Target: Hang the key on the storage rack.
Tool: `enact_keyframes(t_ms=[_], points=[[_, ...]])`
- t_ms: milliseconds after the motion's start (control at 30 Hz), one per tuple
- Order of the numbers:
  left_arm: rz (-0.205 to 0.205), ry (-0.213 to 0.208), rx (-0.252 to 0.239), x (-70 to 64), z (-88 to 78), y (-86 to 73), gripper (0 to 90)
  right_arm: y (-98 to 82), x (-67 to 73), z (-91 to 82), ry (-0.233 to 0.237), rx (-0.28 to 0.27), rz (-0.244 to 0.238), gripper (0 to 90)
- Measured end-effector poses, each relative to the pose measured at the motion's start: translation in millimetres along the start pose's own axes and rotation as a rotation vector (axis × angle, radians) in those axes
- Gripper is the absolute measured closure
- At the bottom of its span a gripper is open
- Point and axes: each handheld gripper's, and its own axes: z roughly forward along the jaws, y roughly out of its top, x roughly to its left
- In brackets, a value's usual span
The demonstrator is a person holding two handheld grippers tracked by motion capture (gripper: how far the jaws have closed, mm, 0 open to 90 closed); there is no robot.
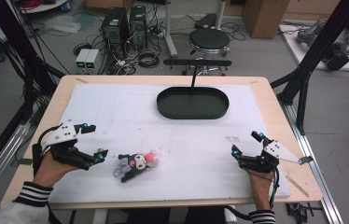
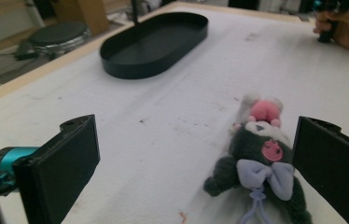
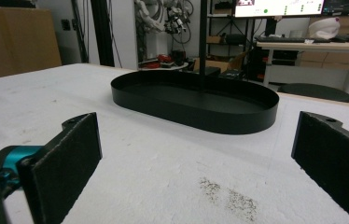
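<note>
In the high view, a small plush toy (image 1: 138,165) lies at lower centre of the white surface (image 1: 116,116), just right of the left tongs (image 1: 94,141), which are spread apart. The right tongs (image 1: 245,143), at lower right, are also released. A black oval tray (image 1: 192,103) sits at upper centre.

In the left gripper view, the toy lies at lower right, close to the right-hand jaw.

In the right gripper view, the tray lies ahead between the parted jaws.

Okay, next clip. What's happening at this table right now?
A person holds a gripper in each hand over a white-padded table. The left gripper has its jaws open beside a small plush toy lying on the pad, not touching it. The right gripper is also open and holds nothing. A black oval tray sits empty toward the far side. Nothing has been picked up.
</note>
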Motion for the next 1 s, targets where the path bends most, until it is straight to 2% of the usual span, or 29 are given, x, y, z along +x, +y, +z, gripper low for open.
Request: enact_keyframes(t_ms=[133,267,333,600,800,1000], points=[[0.035,-0.089,0.072,-2.8,12.8,14.8,1.7,0.0,-0.2,0.3,0.0,-0.003,-0.001,0.5],[0.063,-0.142,0.132,-7.2,25.9,25.4,1.7,0.0,-0.2,0.3,-0.001,-0.003,-0.002,0.5],[0.085,-0.162,0.181,-8.6,33.3,29.4,1.7,0.0,-0.2,0.3,-0.001,-0.004,-0.004,0.5],[0.142,-0.189,0.325,-19.4,62.3,34.5,1.7,0.0,-0.3,0.3,0.001,-0.004,-0.003,0.5],[0.161,-0.214,0.423,-26.3,80.7,34.1,1.7,0.0,0.3,0.0,0.003,0.001,0.003,0.5],[0.144,-0.229,0.489,-33.3,96.3,30.9,1.7,0.0,0.3,0.1,0.004,0.001,0.003,0.5]])
